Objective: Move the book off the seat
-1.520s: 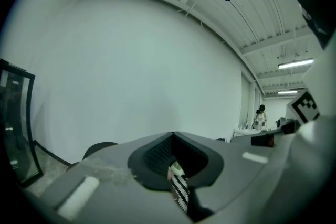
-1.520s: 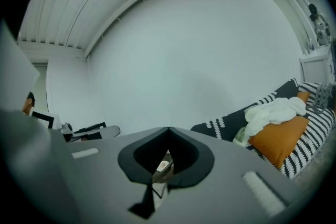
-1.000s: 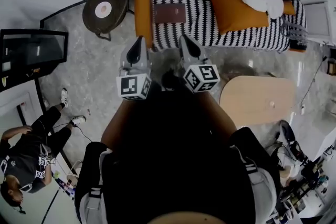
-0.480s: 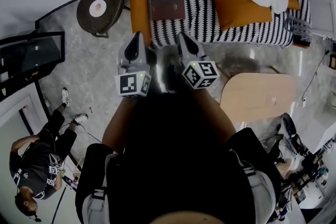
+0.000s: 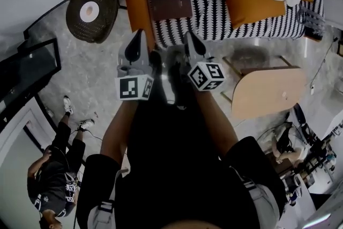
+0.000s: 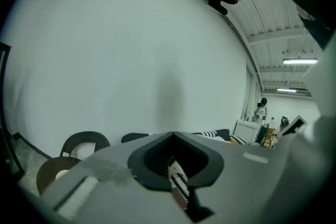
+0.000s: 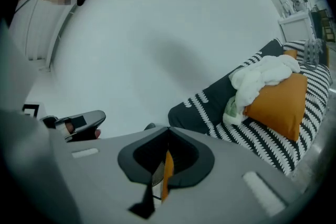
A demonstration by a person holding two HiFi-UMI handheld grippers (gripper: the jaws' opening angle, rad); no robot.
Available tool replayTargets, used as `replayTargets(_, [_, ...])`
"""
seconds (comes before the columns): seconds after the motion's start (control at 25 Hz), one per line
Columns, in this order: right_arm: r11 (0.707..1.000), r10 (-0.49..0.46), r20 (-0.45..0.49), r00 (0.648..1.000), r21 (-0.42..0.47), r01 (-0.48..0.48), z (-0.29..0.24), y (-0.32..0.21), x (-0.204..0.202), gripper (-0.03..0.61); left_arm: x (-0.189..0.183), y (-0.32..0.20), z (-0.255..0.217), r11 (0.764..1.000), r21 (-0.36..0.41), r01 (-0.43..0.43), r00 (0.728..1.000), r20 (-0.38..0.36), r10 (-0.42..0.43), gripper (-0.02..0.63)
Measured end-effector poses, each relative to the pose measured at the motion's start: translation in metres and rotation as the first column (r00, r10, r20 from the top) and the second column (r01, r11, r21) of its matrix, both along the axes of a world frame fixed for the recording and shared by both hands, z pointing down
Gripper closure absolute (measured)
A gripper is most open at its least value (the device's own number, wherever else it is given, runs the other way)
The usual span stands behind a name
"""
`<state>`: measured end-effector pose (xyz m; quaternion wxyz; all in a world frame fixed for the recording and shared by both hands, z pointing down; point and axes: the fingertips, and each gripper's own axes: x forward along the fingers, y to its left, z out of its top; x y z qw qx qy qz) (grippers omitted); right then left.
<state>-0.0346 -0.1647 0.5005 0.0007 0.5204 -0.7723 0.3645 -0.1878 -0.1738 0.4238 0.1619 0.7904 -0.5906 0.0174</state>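
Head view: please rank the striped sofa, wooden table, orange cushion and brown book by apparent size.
1. striped sofa
2. wooden table and orange cushion, about alike; the cushion is partly covered
3. brown book, smallest

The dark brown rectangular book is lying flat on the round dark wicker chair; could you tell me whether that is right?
Not quite: the dark brown rectangular book lies flat on the black-and-white striped sofa seat, not the round dark wicker chair, as the head view shows.
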Motion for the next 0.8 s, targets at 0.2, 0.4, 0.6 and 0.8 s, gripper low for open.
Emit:
replayTargets(0.2, [0.998, 0.033, 0.001, 0.999, -0.056, -0.033, 0.047, -0.015, -0.011, 0.569, -0.013, -0.028, 0.038, 1.000, -0.016, -0.010, 1.000, 0.001, 0.010, 0.607])
replayTargets(0.4, [0.992, 0.007, -0.034, 0.999, -0.122, -0.011, 0.102, -0.023, -0.028, 0.563, -0.027, -0.043, 0.078, 0.999, -0.042, 0.022, 0.999, -0.023, -0.023, 0.607])
replayTargets(0.6, [0.980, -0.023, -0.044, 0.999, -0.201, 0.013, 0.156, -0.023, -0.041, 0.538, -0.033, -0.052, 0.114, 0.997, -0.065, 0.031, 0.998, -0.045, -0.034, 0.607])
replayTargets(0.8, [0.960, -0.026, -0.033, 0.999, -0.279, 0.016, 0.210, -0.026, -0.049, 0.503, -0.036, -0.065, 0.141, 0.996, -0.083, 0.039, 0.997, -0.062, -0.045, 0.607])
